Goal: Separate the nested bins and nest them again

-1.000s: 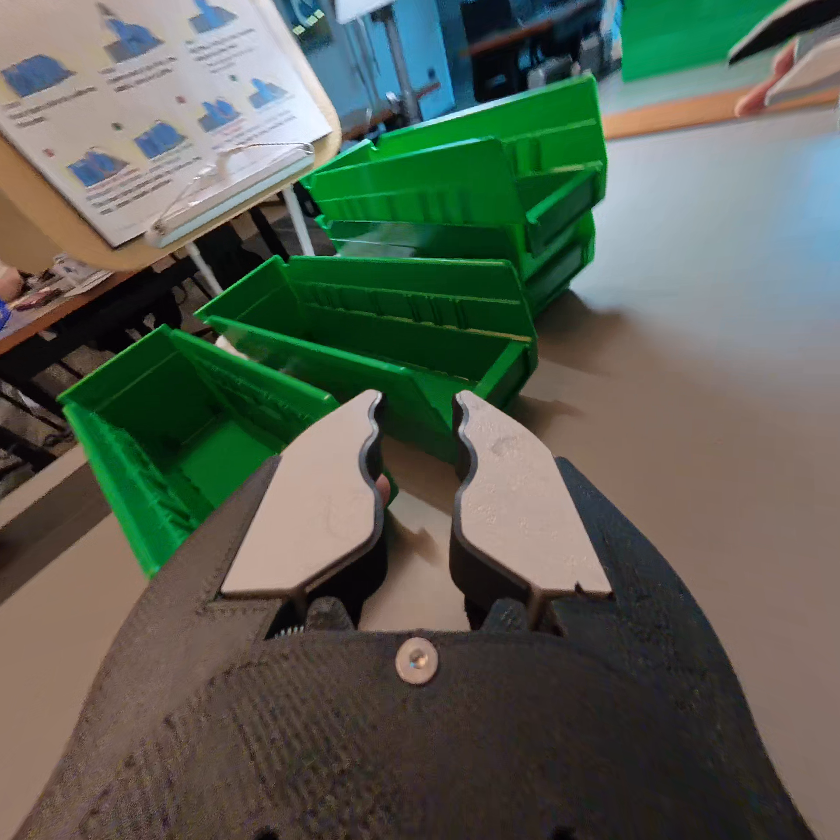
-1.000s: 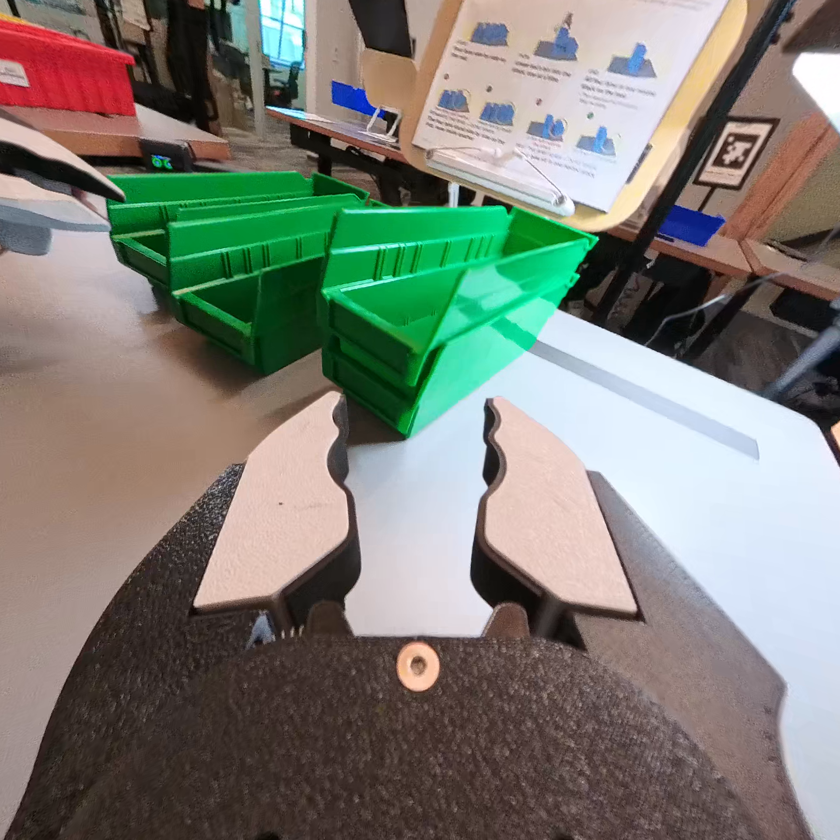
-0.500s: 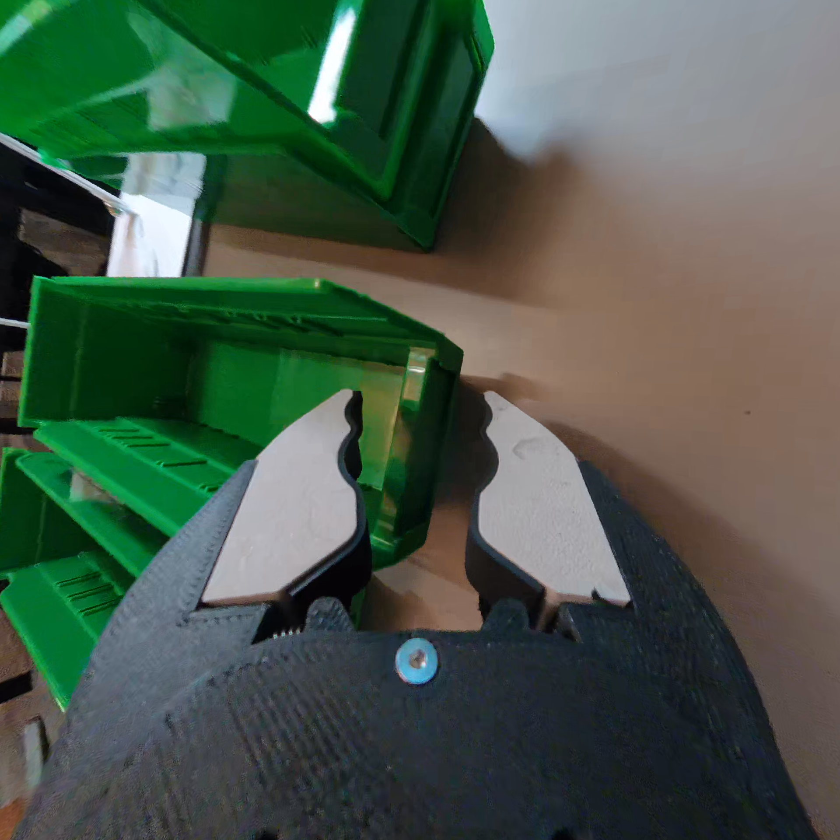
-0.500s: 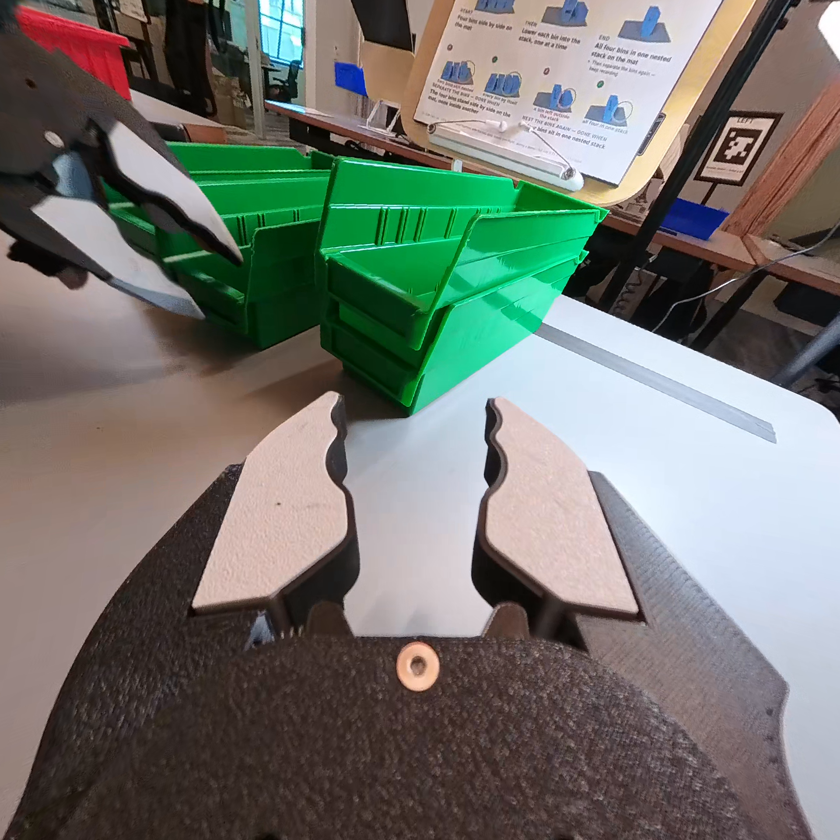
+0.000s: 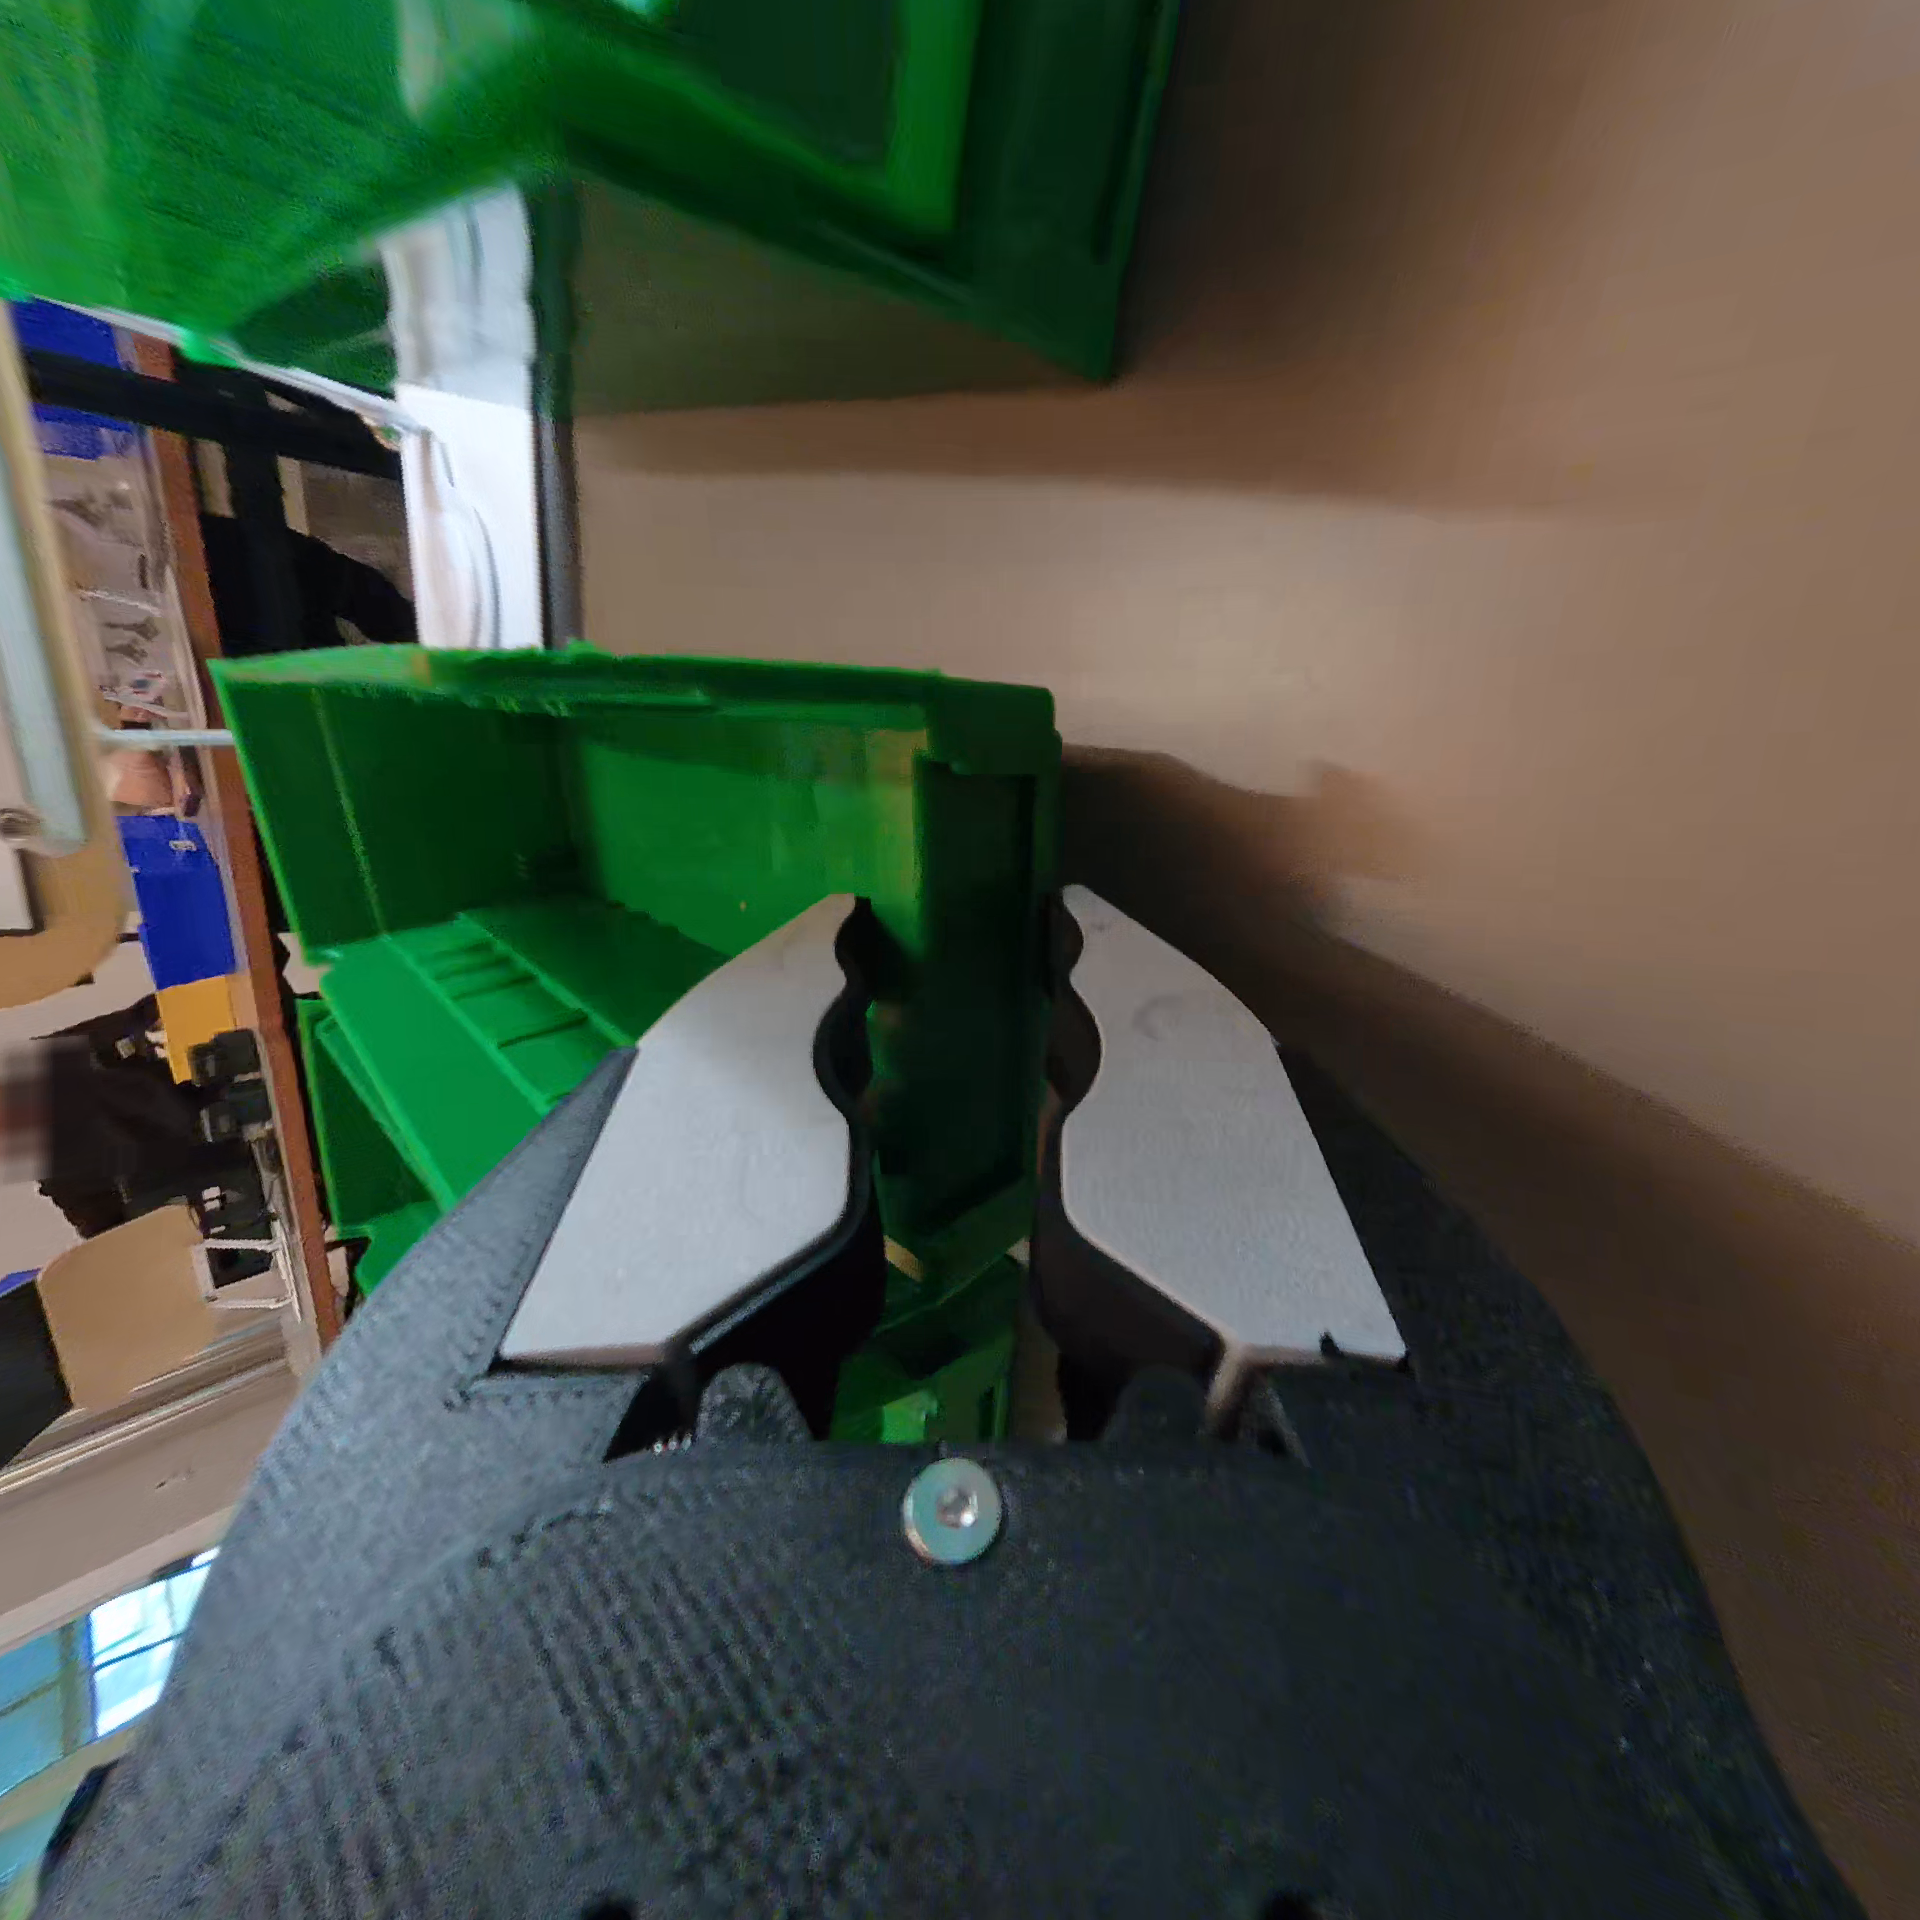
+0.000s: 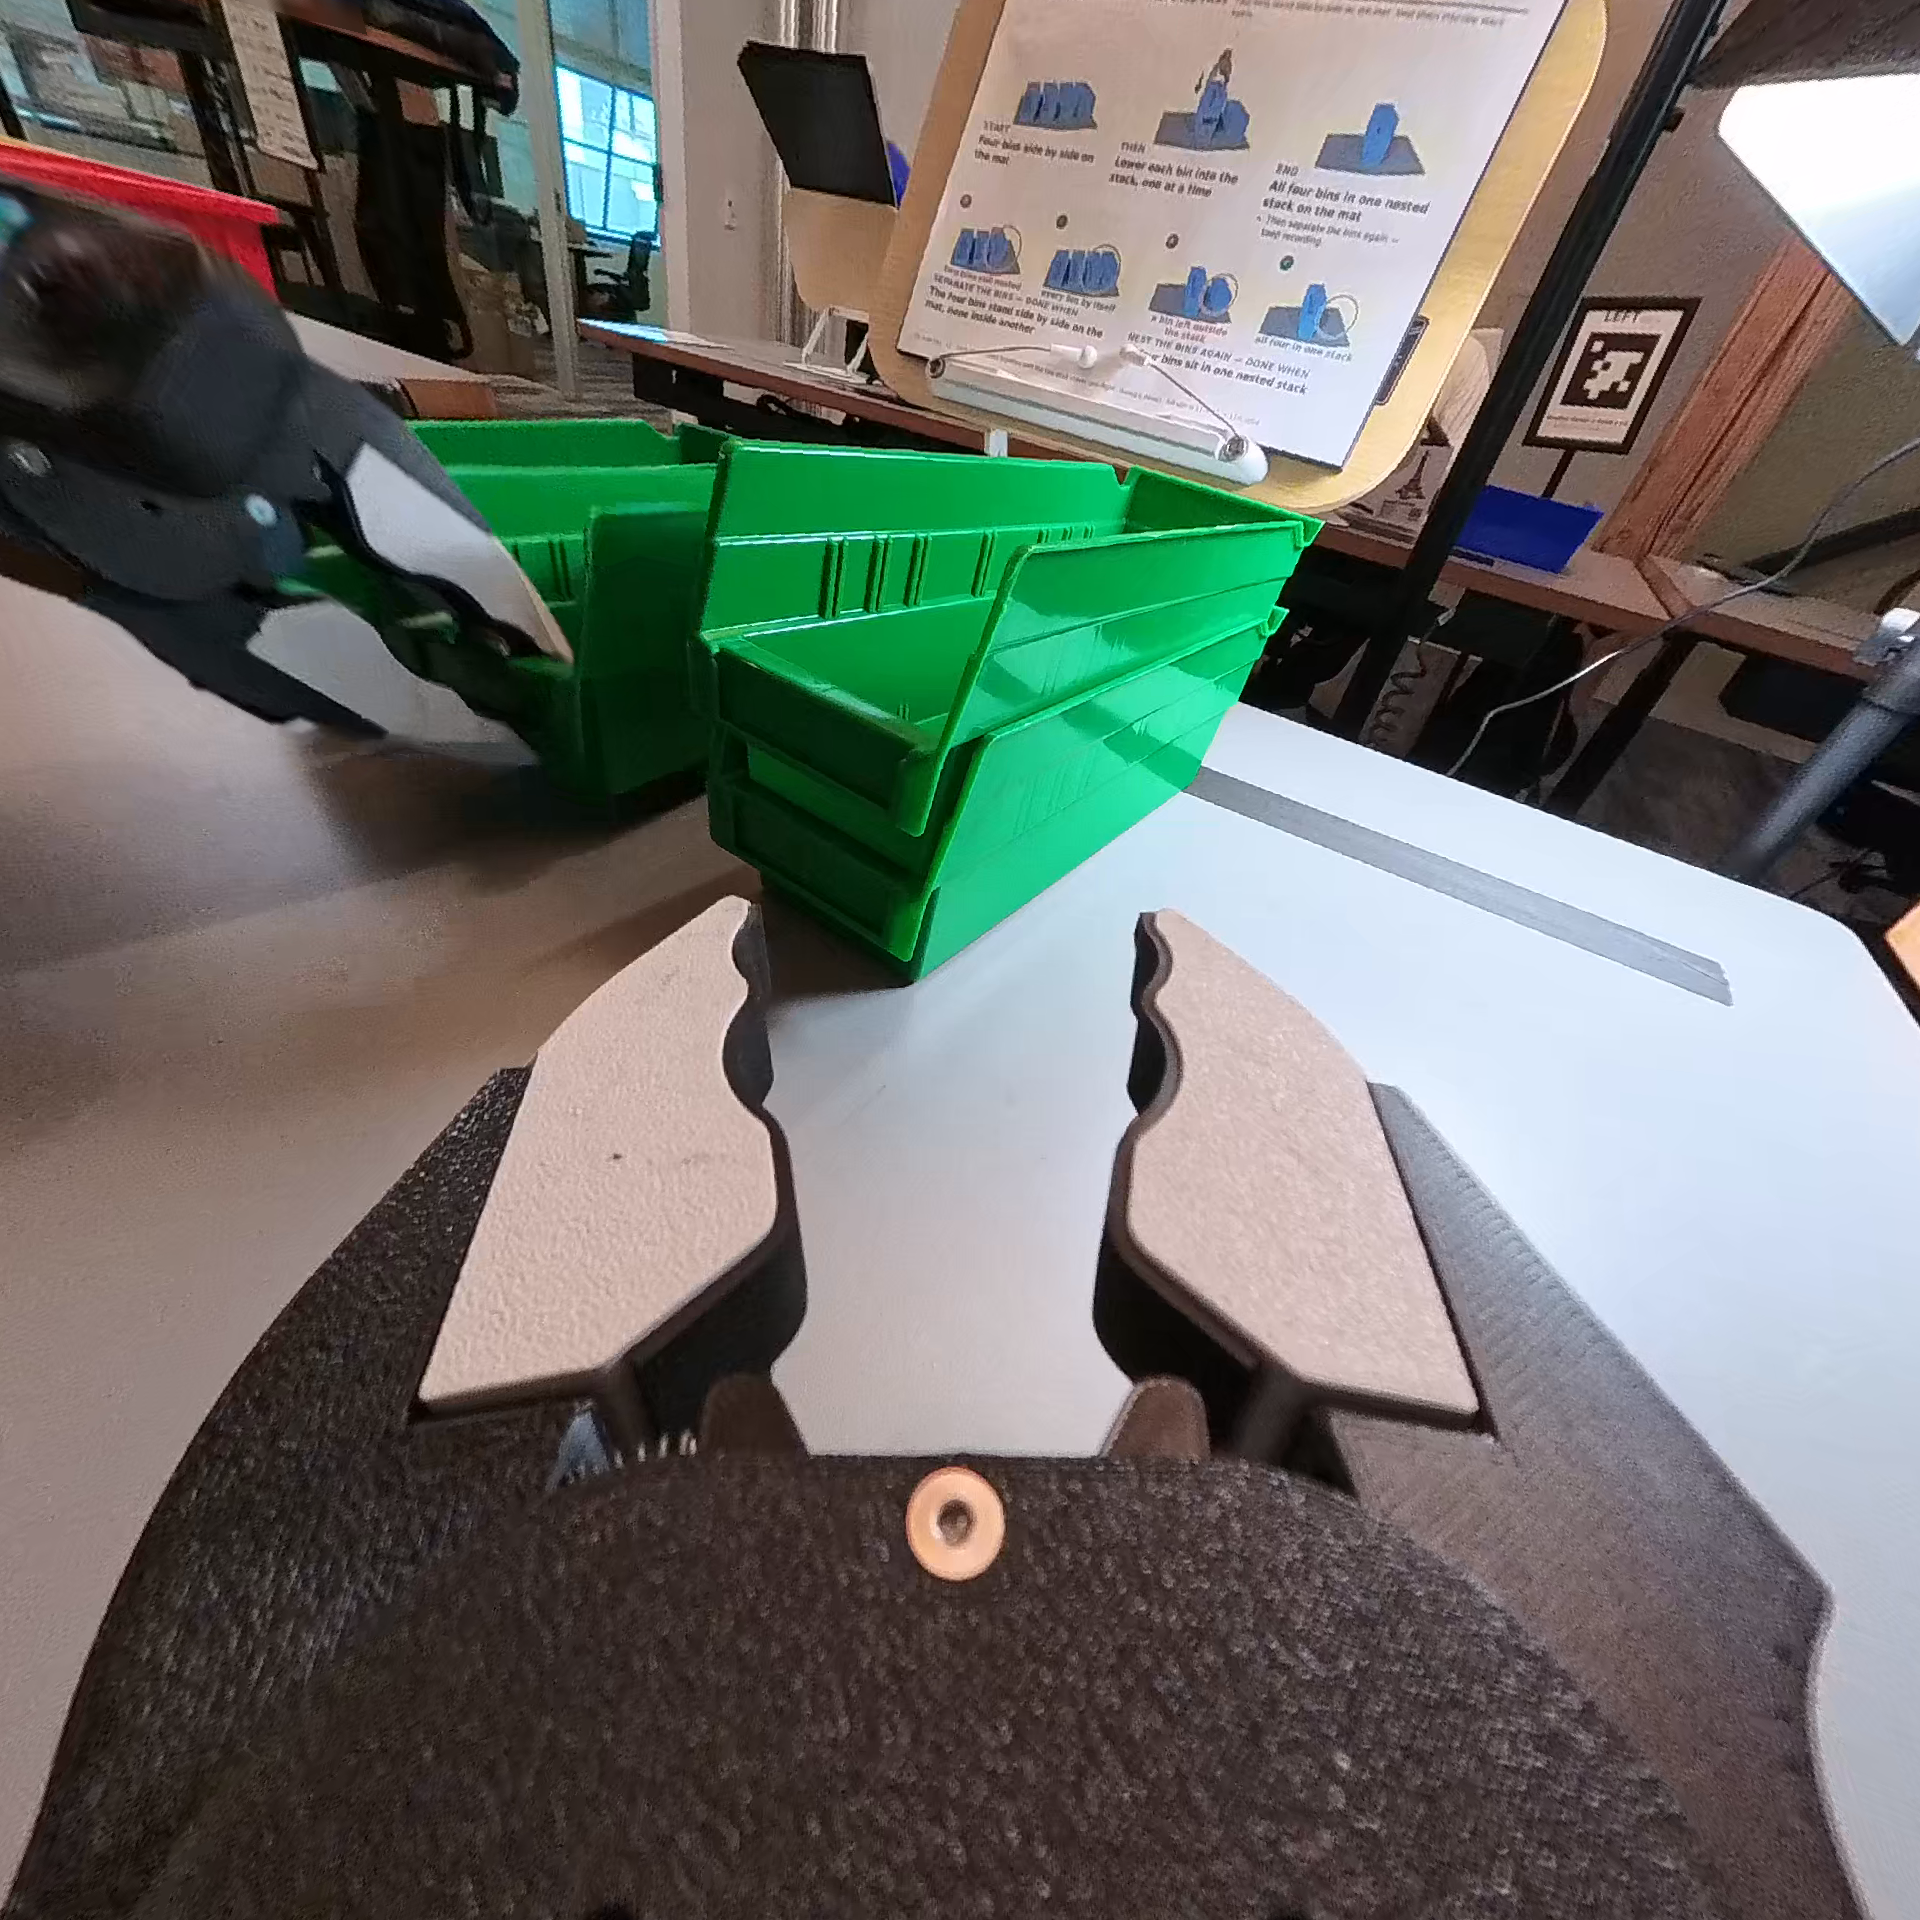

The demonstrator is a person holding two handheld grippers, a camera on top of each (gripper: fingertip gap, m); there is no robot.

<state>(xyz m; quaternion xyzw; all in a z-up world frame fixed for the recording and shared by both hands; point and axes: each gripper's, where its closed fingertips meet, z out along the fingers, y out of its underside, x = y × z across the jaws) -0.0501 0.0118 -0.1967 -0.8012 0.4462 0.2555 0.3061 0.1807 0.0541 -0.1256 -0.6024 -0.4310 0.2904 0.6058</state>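
Green bins stand in two nested stacks on the table. In the left wrist view my left gripper [image 5: 956, 935] is turned on its side. It is shut on the front wall [image 5: 966, 1039] of the nearer green bin [image 5: 623, 831], one finger inside and one outside, both pads against the wall. The other stack [image 5: 831, 156] is blurred at the top. The right wrist view shows the left gripper [image 6: 416, 623] at the front of the left stack [image 6: 634, 582]. My right gripper [image 6: 945, 935] is open and empty, low over the table just in front of the right stack [image 6: 987, 727].
An instruction board [image 6: 1195, 229] on a stand rises behind the bins. A red bin [image 6: 135, 197] sits far left. A grey tape strip [image 6: 1455, 883] crosses the white table top [image 6: 1558, 1143] on the right, and a tan mat [image 6: 208, 987] lies on the left. My right fingertips sit around 25 centimetres from my left ones.
My left gripper rolled on its side, moved onto the bin's front wall with its jaws wider, then closed on that wall. My right gripper opened a little and stayed before the right stack.
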